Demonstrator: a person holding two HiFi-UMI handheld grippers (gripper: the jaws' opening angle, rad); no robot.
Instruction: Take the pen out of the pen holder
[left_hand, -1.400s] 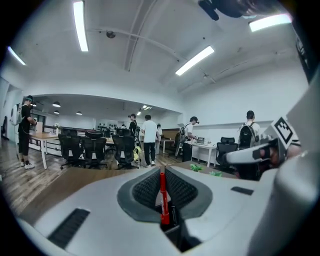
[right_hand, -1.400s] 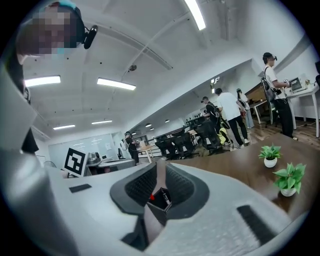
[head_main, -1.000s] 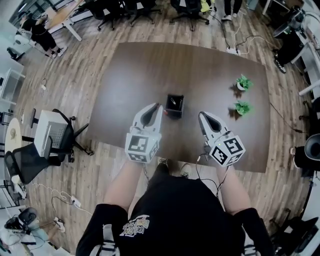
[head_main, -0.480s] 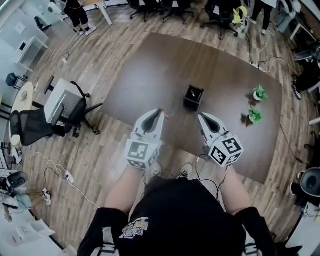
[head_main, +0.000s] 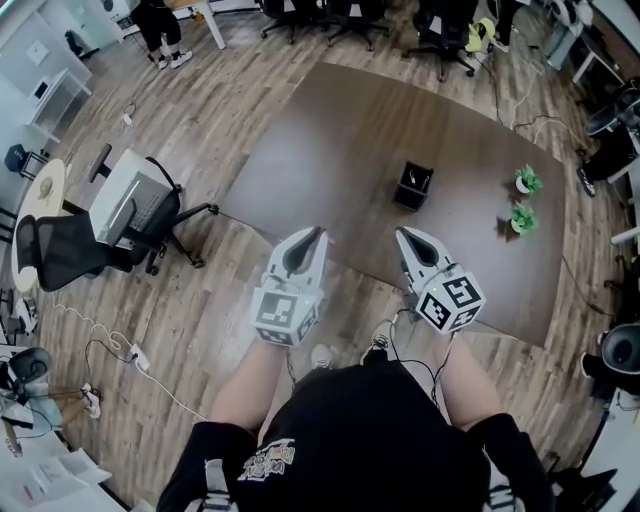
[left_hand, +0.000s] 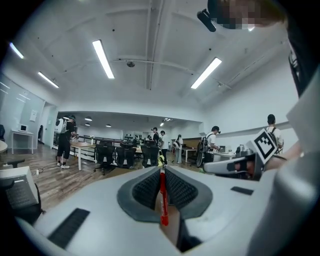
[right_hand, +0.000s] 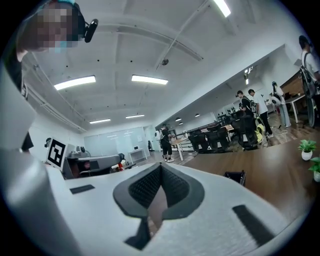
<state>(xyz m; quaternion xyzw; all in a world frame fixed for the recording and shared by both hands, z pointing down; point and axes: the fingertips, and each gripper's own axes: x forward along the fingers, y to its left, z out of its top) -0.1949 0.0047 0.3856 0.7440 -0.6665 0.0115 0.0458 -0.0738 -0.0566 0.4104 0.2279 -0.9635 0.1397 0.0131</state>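
The black pen holder (head_main: 412, 186) stands on the brown table (head_main: 340, 140); more pens show in it. It also appears small in the right gripper view, the pen holder (right_hand: 235, 176) to the right of the jaws. My left gripper (head_main: 317, 233) is shut on a red pen (left_hand: 163, 200) that lies lengthwise between its dark pads (left_hand: 147, 189). It hovers at the table's near edge, well short of the holder. My right gripper (head_main: 404, 234) hangs beside it, shut with nothing between its pads (right_hand: 172, 186). Both point level toward the table.
Two small potted plants (head_main: 527, 181) (head_main: 521, 217) stand at the table's right end. A black office chair (head_main: 60, 250) and a white box (head_main: 130, 200) are on the wooden floor to the left. People and desks fill the far end of the room.
Both grippers have drawn back from the pen holder toward the table's near edge, the left one carrying the red pen. The holder now lies farther off and to the right.
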